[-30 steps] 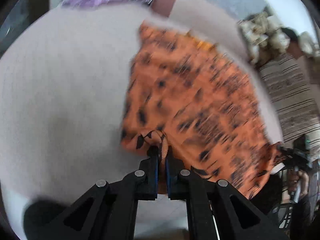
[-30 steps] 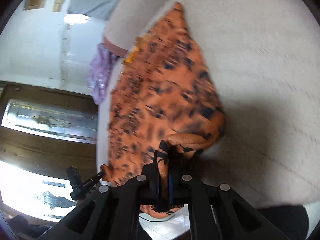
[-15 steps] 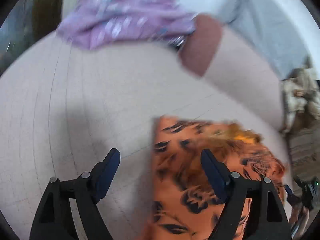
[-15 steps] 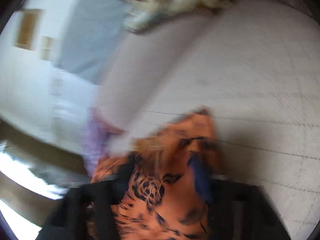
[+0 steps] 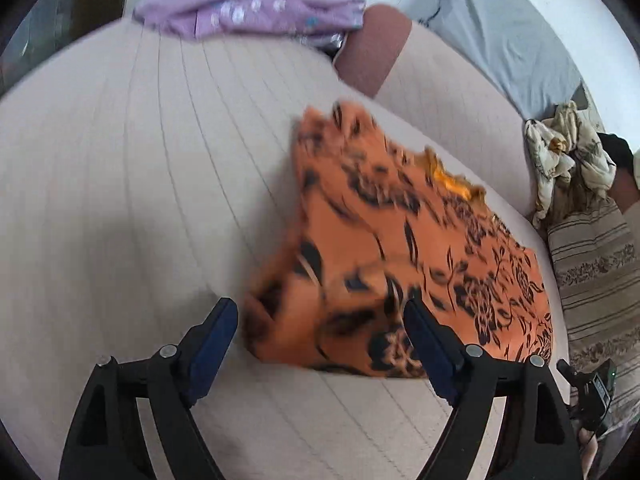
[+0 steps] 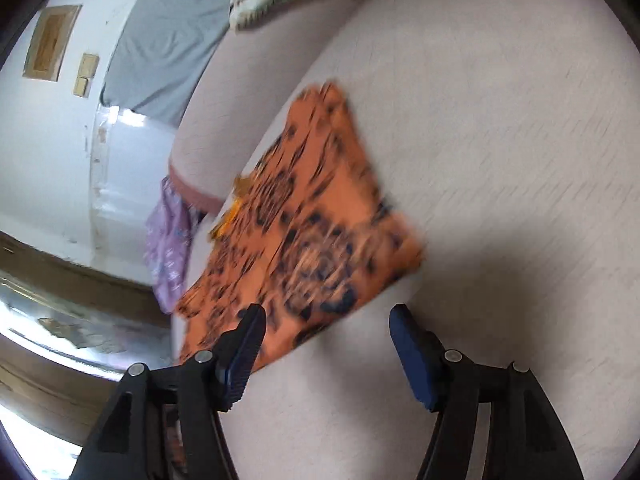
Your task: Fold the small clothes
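Observation:
An orange garment with a black floral print (image 5: 400, 256) lies folded on the pale ribbed cushion (image 5: 140, 184). My left gripper (image 5: 320, 320) is open and empty, its jaws wide apart just in front of the garment's near corner. In the right wrist view the same garment (image 6: 312, 232) lies ahead and to the left. My right gripper (image 6: 326, 332) is open and empty over its near edge. The garment is blurred in both views.
A purple floral garment (image 5: 248, 4) lies at the far edge of the cushion. A crumpled cream floral cloth (image 5: 564, 152) and a striped fabric (image 5: 600, 280) lie to the right. A grey cloth (image 5: 500, 32) hangs on the backrest.
Both grippers held the orange garment's corners a second ago. They have let go, opened wide and drawn back. The garment now lies folded on the cushion.

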### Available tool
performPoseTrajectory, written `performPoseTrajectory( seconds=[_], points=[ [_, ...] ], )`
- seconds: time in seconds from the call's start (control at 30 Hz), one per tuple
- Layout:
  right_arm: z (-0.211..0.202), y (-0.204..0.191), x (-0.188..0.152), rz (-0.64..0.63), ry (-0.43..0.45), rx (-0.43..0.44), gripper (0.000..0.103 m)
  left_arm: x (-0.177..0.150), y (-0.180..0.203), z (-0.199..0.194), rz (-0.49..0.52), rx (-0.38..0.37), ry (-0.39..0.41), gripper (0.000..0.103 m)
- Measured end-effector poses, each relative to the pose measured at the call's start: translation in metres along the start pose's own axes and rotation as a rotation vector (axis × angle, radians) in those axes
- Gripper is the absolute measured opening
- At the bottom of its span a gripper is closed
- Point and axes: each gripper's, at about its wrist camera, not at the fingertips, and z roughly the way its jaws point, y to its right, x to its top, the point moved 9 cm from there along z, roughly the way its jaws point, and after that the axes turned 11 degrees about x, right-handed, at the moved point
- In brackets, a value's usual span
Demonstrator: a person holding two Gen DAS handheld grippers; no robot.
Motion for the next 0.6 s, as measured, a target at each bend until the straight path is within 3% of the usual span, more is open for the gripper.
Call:
performPoseTrajectory(
  seconds=[0.1, 0.17, 0.2, 0.3, 0.37, 0.4, 0.43, 0.47, 0.6],
  points=[
    [0.022, -0.003, 0.005, 0.042, 0.009, 0.004, 0.069, 0.002, 0.003, 0.006, -0.039, 0.078, 0.079, 0.089],
    [0.031, 0.001, 0.016, 0.130, 0.062, -0.002, 0.071, 0.005, 0.004, 0.010, -0.068, 0.109, 0.087, 0.092],
    [0.033, 0.000, 0.021, 0.159, 0.085, 0.008, 0.077, 0.008, 0.005, 0.011, -0.084, 0.115, 0.093, 0.095],
    [0.040, -0.001, 0.032, 0.211, 0.137, -0.009, 0.078, 0.016, 0.003, 0.017, -0.139, 0.132, 0.071, 0.095],
    [0.040, 0.001, 0.035, 0.233, 0.158, -0.021, 0.077, 0.021, 0.004, 0.020, -0.134, 0.145, 0.051, 0.073],
    [0.041, 0.001, 0.037, 0.224, 0.159, -0.032, 0.068, 0.022, 0.003, 0.023, -0.123, 0.173, 0.038, 0.037],
    [0.043, 0.003, 0.038, 0.223, 0.155, -0.049, 0.036, 0.022, 0.000, 0.028, -0.114, 0.184, 0.019, 0.023],
    [0.052, 0.003, 0.038, 0.230, 0.147, -0.059, 0.020, 0.023, 0.001, 0.029, -0.115, 0.164, 0.003, 0.020],
    [0.057, -0.006, 0.046, 0.167, 0.110, -0.078, 0.014, 0.042, 0.009, 0.013, -0.085, 0.140, 0.017, 0.015]
  ],
)
